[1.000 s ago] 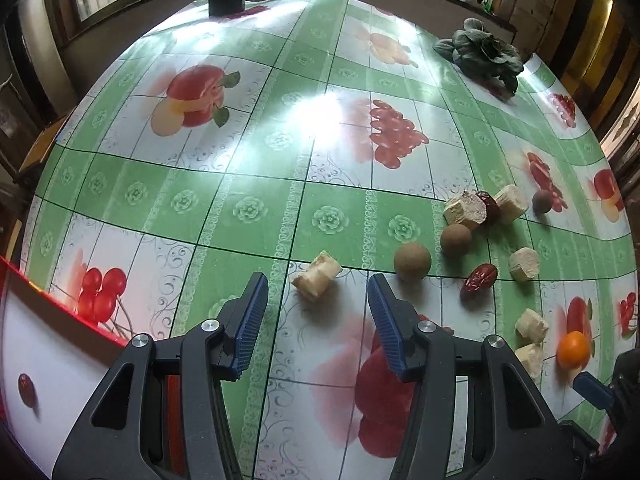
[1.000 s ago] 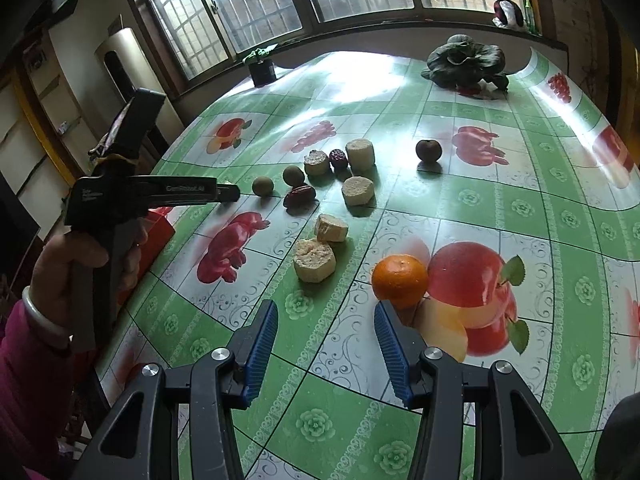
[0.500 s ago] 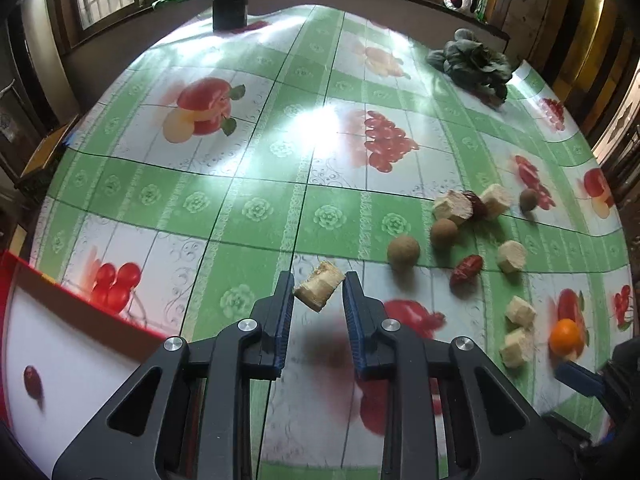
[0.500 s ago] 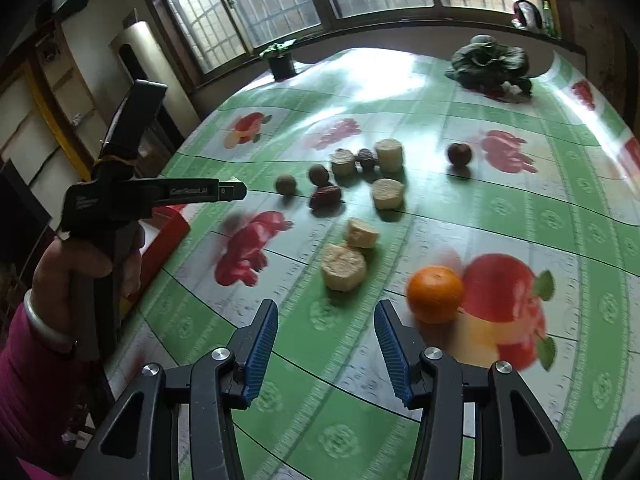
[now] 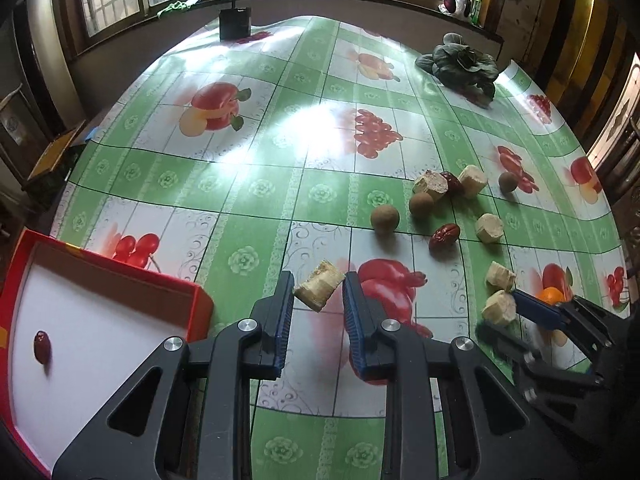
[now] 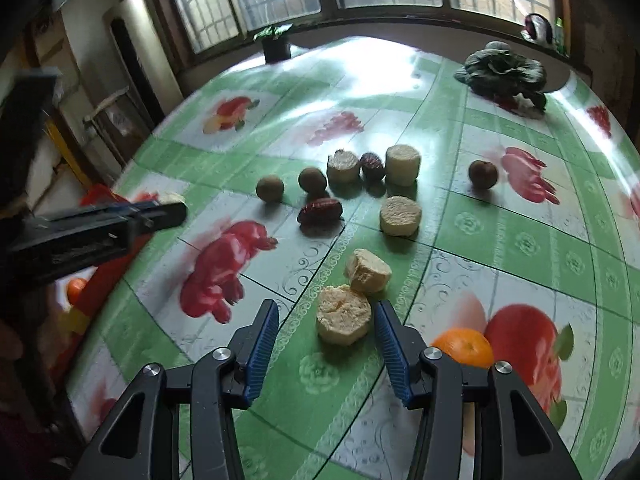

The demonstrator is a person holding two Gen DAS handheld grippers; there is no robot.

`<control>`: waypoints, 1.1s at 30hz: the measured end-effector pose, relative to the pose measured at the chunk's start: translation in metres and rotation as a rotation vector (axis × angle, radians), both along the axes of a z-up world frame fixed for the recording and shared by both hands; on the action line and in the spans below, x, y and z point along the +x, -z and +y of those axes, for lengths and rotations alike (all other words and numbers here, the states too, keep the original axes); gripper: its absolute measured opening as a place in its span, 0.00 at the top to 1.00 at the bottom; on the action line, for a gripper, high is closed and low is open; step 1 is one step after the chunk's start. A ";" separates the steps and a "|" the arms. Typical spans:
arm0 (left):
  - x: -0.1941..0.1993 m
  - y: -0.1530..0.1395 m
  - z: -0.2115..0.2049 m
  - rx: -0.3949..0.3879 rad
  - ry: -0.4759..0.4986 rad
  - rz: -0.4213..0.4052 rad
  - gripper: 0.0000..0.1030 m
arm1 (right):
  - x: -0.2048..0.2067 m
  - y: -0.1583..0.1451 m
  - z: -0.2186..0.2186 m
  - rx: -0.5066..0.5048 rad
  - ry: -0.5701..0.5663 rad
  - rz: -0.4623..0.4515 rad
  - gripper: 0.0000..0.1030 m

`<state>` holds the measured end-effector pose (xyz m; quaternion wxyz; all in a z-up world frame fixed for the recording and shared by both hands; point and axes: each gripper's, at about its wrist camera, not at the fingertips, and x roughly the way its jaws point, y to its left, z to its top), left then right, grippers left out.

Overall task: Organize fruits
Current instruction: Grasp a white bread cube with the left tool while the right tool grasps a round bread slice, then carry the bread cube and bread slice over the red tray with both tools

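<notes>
Left gripper (image 5: 319,300) clamps pale chunk (image 5: 319,291) beside red box (image 5: 192,294).

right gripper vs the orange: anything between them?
No. In the right wrist view only bare tablecloth separates the right gripper from the orange.

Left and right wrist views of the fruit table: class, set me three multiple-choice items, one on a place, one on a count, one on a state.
1. The leafy green vegetable lies
A. inside a box
B. on the far side of the table
C. between gripper fingers

2. How many round brown fruits are on the table?
A. one
B. five
C. three

3. The left gripper is
A. shut on a pale chunk
B. open and empty
C. shut on an orange

Answers:
1 B, it sits far up the cloth, beyond all the fruit.
2 C, two are close together and one sits apart.
3 A, both blue pads press the chunk's sides.
</notes>
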<state>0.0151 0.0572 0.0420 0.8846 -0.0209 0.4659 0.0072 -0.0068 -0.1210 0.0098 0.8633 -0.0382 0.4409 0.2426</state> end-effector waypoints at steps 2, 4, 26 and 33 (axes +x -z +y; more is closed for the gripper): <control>-0.003 -0.001 -0.001 0.003 0.005 -0.001 0.77 | -0.003 0.001 0.004 -0.061 -0.005 -0.043 0.73; -0.008 -0.004 -0.001 0.003 0.009 -0.006 0.77 | -0.007 0.000 0.002 -0.050 -0.014 -0.032 0.73; -0.088 -0.025 0.006 0.065 -0.016 -0.101 0.77 | -0.091 -0.040 -0.015 0.058 0.040 -0.105 0.73; -0.105 -0.029 0.029 0.074 -0.065 -0.128 0.77 | -0.100 -0.044 0.003 0.059 0.013 -0.102 0.73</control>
